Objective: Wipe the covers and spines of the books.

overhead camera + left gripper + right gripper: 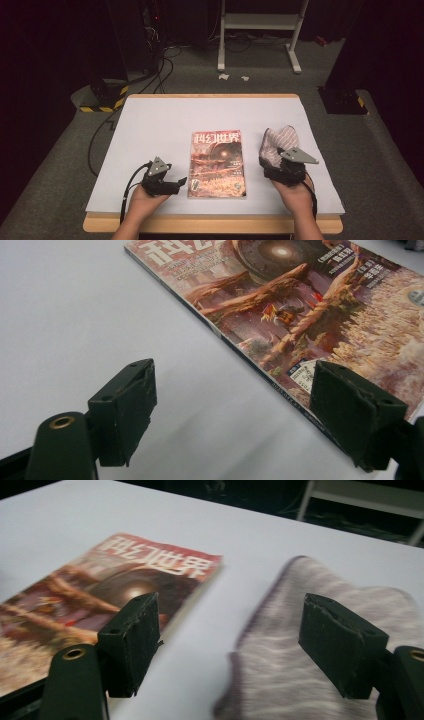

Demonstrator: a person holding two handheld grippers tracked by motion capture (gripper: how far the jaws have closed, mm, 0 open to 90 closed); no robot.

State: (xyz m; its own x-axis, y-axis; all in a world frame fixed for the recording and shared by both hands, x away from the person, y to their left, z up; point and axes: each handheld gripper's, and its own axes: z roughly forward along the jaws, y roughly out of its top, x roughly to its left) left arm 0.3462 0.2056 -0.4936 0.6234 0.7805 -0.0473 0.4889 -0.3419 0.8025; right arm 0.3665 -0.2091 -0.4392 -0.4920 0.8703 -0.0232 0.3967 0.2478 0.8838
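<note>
A red picture magazine (217,164) lay flat on the white bench (150,125). The left gripper (181,181) sat just left of it, jaws spread. The right gripper (267,161), jaws spread too, hung over a striped grey cloth (277,140).

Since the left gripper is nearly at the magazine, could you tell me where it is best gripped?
Grip the magazine at its spine edge near the lower corner, coming in from its left side, low over the table. It lies flat and closed, and the left gripper already has open jaws straddling that edge, one over the cover.
</note>
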